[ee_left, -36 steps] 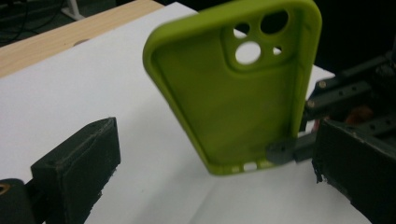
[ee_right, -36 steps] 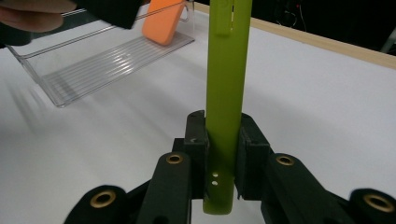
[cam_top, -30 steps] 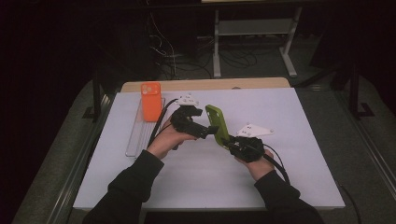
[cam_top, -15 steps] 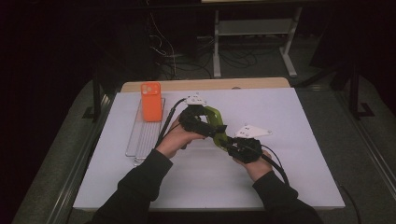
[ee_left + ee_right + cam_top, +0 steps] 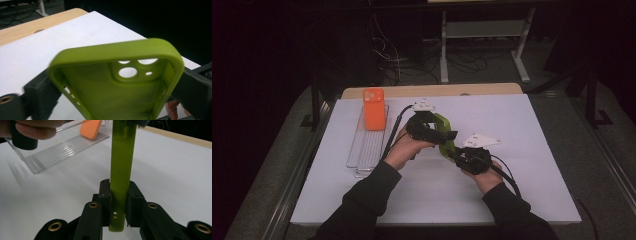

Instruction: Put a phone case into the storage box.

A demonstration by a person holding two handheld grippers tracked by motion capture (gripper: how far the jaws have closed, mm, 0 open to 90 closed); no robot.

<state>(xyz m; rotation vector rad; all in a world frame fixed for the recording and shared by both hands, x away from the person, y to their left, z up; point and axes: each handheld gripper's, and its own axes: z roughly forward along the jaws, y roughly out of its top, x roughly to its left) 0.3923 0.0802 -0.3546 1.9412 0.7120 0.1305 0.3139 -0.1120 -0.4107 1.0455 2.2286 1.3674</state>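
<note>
— Since a second ago, left gripper (image 5: 451, 134) has slid onto the green phone case (image 5: 443, 137), jaws just closing across its width.
— Right gripper (image 5: 457, 156)?
— Clamped on the case's lower end, mid-tabletop (image 5: 532, 200).
— Step?
— Handover, probably; next, seat the left grip firmly.
— Contact?
— Blurred; can't tell.

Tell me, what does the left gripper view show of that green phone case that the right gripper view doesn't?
The left gripper view looks into the green phone case: its hollow inside, the camera cut-outs and its rounded top rim, with the left gripper's jaws, which have just been closing, on either side of it.

The right gripper view sees the case edge-on, as a narrow upright strip clamped at its lower end by the right gripper, plus the clear tray and the orange case in it.

Both show the green case and the white table top.
</note>
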